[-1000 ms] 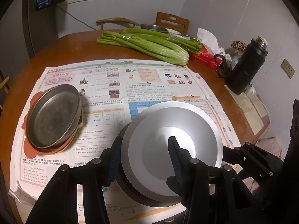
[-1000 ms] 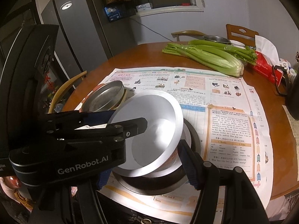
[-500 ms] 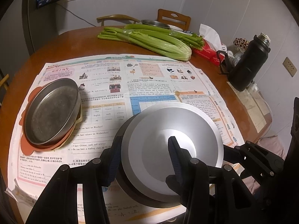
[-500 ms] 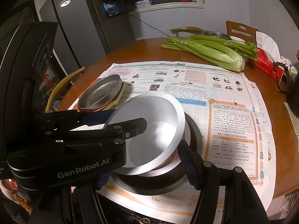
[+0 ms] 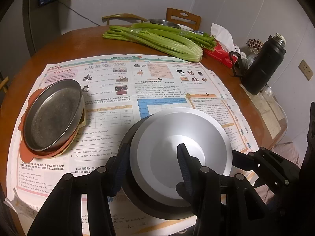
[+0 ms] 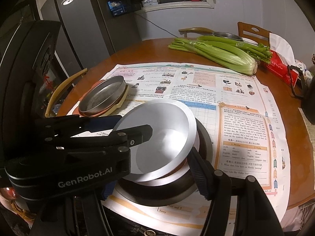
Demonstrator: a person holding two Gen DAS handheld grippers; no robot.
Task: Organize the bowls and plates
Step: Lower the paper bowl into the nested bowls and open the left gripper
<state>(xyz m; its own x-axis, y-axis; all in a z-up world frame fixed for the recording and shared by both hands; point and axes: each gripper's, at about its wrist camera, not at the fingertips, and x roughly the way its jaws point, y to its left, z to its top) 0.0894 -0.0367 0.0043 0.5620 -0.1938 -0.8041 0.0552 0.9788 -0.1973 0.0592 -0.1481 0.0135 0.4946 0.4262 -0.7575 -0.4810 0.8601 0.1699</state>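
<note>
A silver metal bowl (image 5: 183,143) sits tilted in a stack over a reddish bowl and a wide black bowl (image 6: 204,147) at the near edge of the newspaper. My left gripper (image 5: 151,163) holds the silver bowl (image 6: 163,133), one finger inside and one outside its near wall. It shows from the side in the right wrist view (image 6: 110,129). My right gripper (image 6: 149,169) is open, its fingers either side of the stack. A shallow steel pan (image 5: 53,114) rests on orange and cream plates (image 5: 27,153) at the left.
The round wooden table (image 5: 78,41) is covered by a newspaper (image 5: 157,82). Celery (image 5: 157,37), a red tissue box (image 5: 218,55) and a black thermos (image 5: 261,66) stand at the back and right. Chairs and a fridge (image 6: 78,19) lie beyond.
Both views have shifted slightly; the silver bowl sits a little lower and less tilted over the stack. The left grip is unchanged.
</note>
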